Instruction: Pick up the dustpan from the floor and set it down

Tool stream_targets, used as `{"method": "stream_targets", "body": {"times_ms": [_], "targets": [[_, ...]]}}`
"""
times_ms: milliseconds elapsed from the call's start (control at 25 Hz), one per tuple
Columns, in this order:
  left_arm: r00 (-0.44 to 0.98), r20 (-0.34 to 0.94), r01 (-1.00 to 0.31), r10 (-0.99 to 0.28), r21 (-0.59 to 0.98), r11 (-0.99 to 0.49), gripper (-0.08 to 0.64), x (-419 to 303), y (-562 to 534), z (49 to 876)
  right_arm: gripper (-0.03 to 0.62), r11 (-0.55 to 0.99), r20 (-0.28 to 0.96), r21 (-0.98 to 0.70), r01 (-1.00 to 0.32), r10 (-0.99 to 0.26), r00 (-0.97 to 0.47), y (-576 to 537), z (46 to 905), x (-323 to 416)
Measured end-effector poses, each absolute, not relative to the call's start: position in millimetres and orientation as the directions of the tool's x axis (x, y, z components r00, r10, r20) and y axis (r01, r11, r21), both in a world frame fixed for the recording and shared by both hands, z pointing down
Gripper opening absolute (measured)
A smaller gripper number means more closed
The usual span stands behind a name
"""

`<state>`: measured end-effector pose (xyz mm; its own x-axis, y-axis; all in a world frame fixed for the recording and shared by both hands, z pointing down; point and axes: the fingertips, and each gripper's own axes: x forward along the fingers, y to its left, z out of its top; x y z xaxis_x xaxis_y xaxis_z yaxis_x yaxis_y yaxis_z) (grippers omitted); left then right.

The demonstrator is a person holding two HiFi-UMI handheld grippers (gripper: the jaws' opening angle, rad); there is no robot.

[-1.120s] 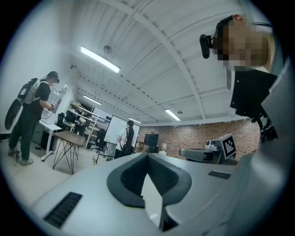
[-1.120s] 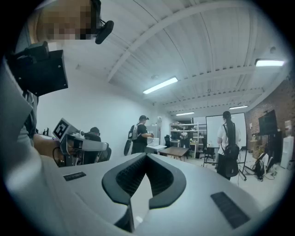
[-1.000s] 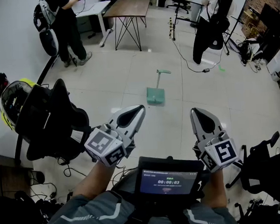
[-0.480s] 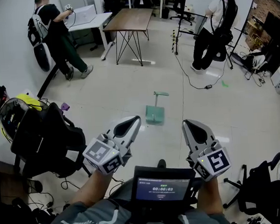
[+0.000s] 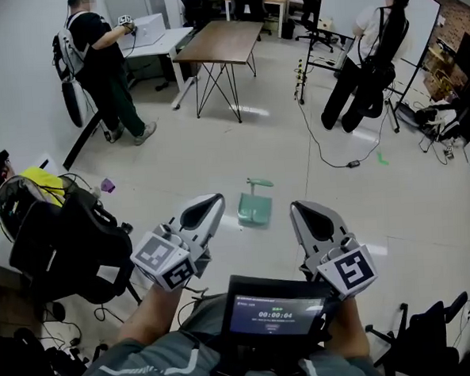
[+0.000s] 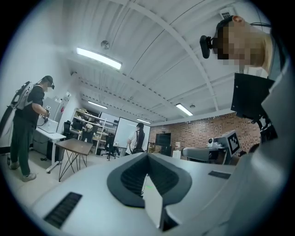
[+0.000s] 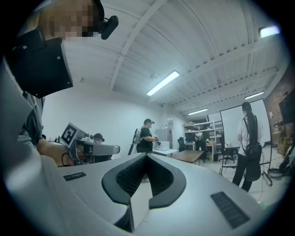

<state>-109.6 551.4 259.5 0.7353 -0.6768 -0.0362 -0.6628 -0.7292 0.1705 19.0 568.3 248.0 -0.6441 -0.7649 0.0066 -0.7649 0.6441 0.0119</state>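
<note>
A teal dustpan [image 5: 254, 207] lies on the pale tiled floor, its upright handle at the far end. In the head view it sits just beyond and between my two grippers. My left gripper [image 5: 202, 212] points level toward it from the near left, jaws together with nothing between them. My right gripper [image 5: 310, 218] points level from the near right, jaws also together and empty. Both gripper views show only the closed jaws [image 6: 147, 177] [image 7: 146, 177] and the room behind; the dustpan is hidden there.
A black office chair [image 5: 63, 241] with a yellow helmet stands at my left. A wooden table [image 5: 220, 45] on wire legs stands farther on. Two people stand at the back, left [image 5: 100, 60] and right [image 5: 366, 64]. A cable [image 5: 328, 158] runs across the floor.
I have walked forward with both grippers: the dustpan now lies closer, between the jaw tips in the head view. Both grippers stayed shut.
</note>
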Motion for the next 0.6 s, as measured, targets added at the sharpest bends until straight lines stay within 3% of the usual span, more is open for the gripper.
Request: {"method": "stream_targets", "body": {"times_ms": [280,600], "targets": [[0.740,-0.015,-0.663,-0.672,0.151,-0.733,0.017,-93.0,468.3,265.3,0.017,0.645,-0.033,-0.013,-0.764,-0.764,-0.644,471.8,246.8,32.9],[0.780,-0.016,-0.613,-0.626,0.185,-0.768,0.017,-128.8,329.6,279.0,0.017,0.567,-0.034,-0.015,-0.824,-0.823,-0.566,336.3,251.0,11.9]]}}
